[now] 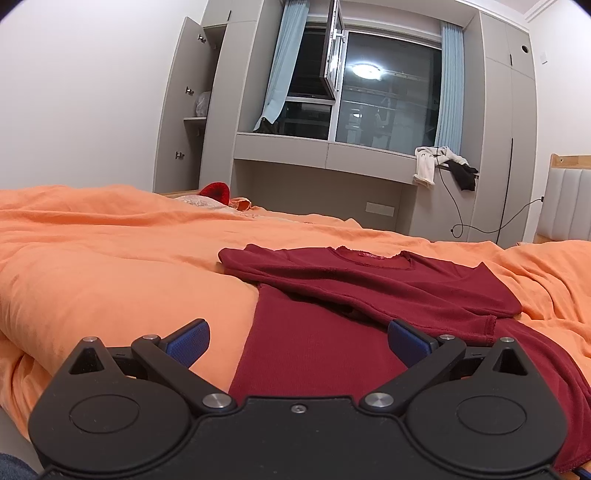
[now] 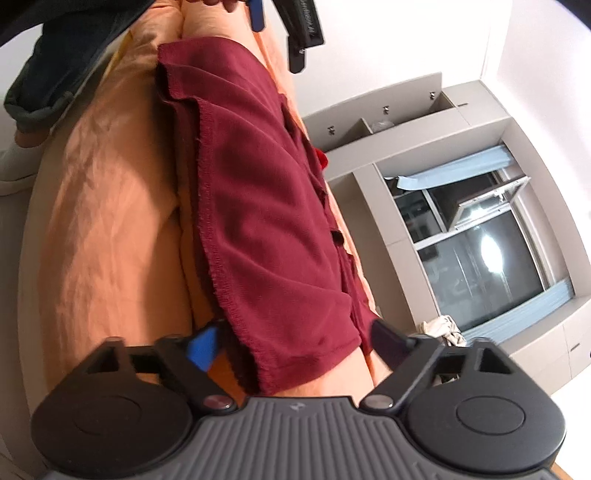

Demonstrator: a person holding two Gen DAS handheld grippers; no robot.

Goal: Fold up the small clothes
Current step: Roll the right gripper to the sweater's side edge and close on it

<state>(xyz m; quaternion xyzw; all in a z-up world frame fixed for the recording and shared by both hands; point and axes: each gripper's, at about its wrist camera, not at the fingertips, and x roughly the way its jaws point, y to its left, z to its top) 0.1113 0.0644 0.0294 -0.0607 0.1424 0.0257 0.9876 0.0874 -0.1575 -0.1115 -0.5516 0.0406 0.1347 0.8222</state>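
A dark red long-sleeved shirt (image 1: 332, 314) lies on the orange bedcover (image 1: 110, 277), one sleeve folded across its chest. My left gripper (image 1: 297, 341) is open, low over the shirt's lower left part, with blue pads on either side. In the right wrist view, rolled sideways, the same shirt (image 2: 266, 229) runs up the frame. My right gripper (image 2: 295, 343) is open and straddles the shirt's hem corner without closing on it. The left gripper (image 2: 284, 26) shows at the top of that view.
Grey wardrobes and a window with blue curtains (image 1: 369, 85) stand beyond the bed. Clothes (image 1: 439, 162) and a cable hang off the window ledge. A red item (image 1: 216, 190) lies at the bed's far side. A headboard (image 1: 569, 199) is at right. A person's dark sleeve (image 2: 55, 66) is at top left.
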